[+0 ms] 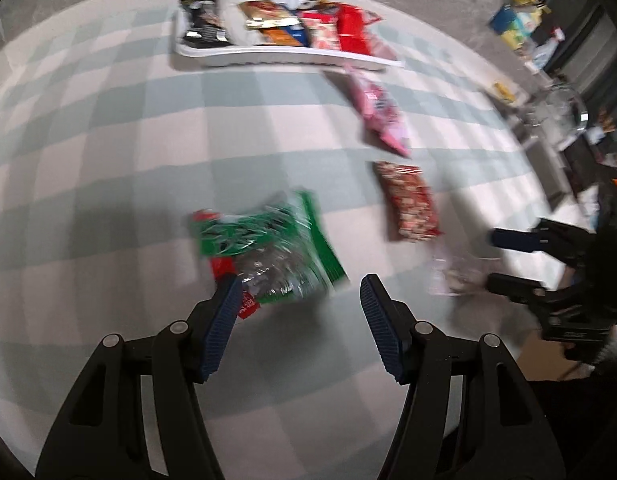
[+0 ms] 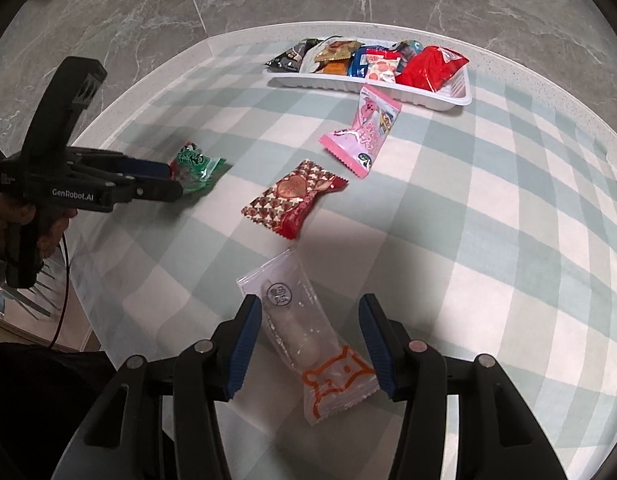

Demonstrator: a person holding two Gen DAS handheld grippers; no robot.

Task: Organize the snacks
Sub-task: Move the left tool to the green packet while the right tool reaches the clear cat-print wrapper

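A white tray (image 2: 428, 98) at the far side of the checked cloth holds several snack packets; it also shows in the left wrist view (image 1: 276, 60). My left gripper (image 1: 300, 284) is open, just short of a green packet (image 1: 268, 248) lying on the cloth. My right gripper (image 2: 310, 308) is open, its jaws on either side of a clear packet with orange print (image 2: 308, 340) on the cloth. A pink packet (image 2: 362, 134) and a red heart packet (image 2: 294, 198) lie between the grippers and the tray.
The table's rounded edge (image 2: 148, 76) runs along the left and far side above a grey marble floor. Clutter and boxes (image 1: 520, 24) stand off the table at the right in the left wrist view.
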